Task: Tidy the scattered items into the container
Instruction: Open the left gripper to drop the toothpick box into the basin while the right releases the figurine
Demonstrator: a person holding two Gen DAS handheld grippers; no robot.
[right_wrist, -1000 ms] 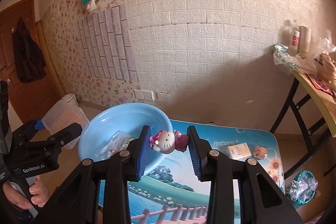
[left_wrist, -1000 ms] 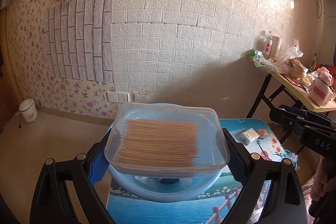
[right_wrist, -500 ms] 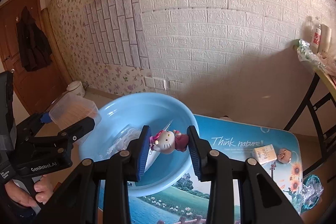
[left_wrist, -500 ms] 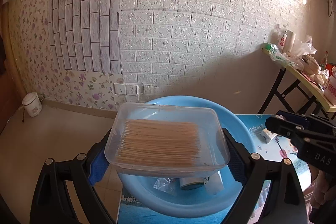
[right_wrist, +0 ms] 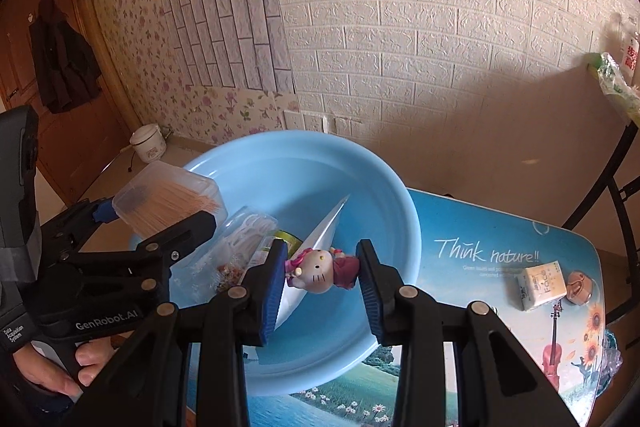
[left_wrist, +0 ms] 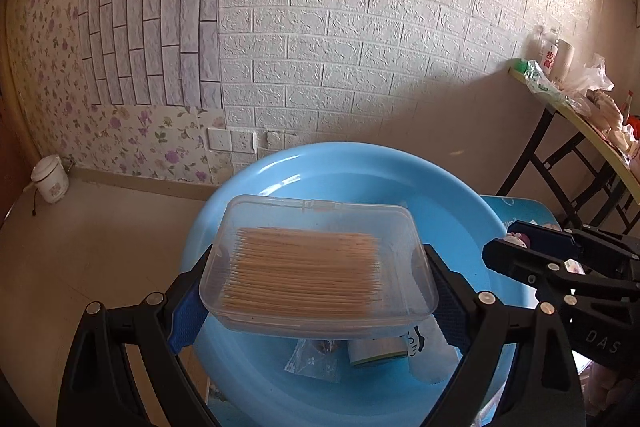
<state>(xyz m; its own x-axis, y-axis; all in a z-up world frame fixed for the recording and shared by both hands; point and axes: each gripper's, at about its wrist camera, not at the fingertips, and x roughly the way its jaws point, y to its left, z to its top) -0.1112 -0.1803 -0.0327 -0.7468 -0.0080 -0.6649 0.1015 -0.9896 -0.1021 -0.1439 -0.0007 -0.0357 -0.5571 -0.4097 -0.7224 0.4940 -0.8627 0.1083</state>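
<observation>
**Both tongs loaded over the basin**

Right tongs (right_wrist: pixel 322 277) pinch a cat figurine (right_wrist: pixel 320 270) above the basin (right_wrist: pixel 400 211); left tongs (left_wrist: pixel 316 291) clamp a clear toothpick box (left_wrist: pixel 320 263) over its left side. Released together, the two could collide, or the box could land on the packets (right_wrist: pixel 244 247) and tip. On the table (right_wrist: pixel 480 239), far right, a tissue pack (right_wrist: pixel 542 281) and small round thing (right_wrist: pixel 578 287) wait.

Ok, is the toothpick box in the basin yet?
Not yet. The box is held in the left tool, above the basin.
</observation>
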